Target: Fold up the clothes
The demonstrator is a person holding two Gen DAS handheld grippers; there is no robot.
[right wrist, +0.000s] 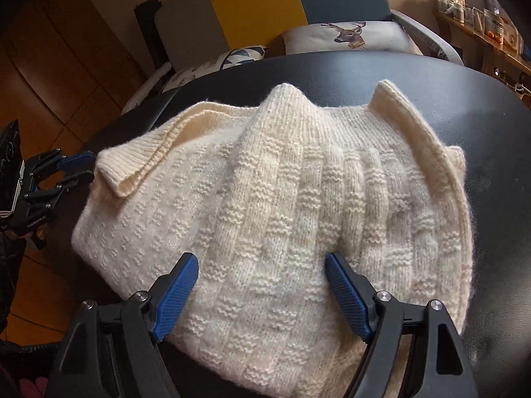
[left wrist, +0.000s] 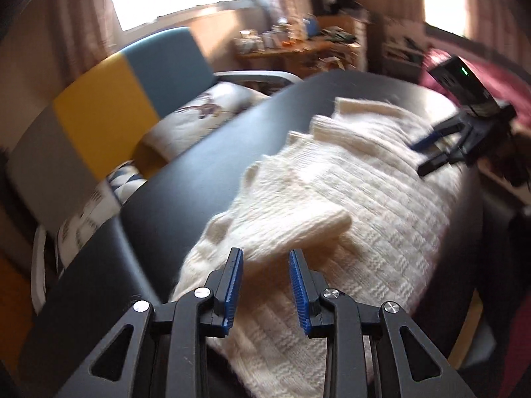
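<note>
A cream knitted sweater (left wrist: 332, 179) (right wrist: 265, 179) lies bunched and partly folded on a round black table (left wrist: 205, 165) (right wrist: 464, 106). My left gripper (left wrist: 265, 253) is open at the sweater's near edge, and a ribbed sleeve cuff (left wrist: 308, 225) lies just beyond its blue pads. In the right wrist view this gripper (right wrist: 78, 167) sits by the ribbed fold (right wrist: 122, 172) at the left, fingers apart. My right gripper (right wrist: 262, 258) is wide open over the sweater's body, with knit spanning the gap and nothing pinched. From the left wrist view it (left wrist: 423, 156) hovers at the sweater's far side.
Behind the table stands a chair (left wrist: 99, 109) (right wrist: 252, 3) with grey, yellow and teal panels, carrying cushions, one with a deer print (right wrist: 348, 34). A cluttered wooden desk (left wrist: 298, 46) stands under bright windows. Wooden floor (right wrist: 49, 66) shows at the left.
</note>
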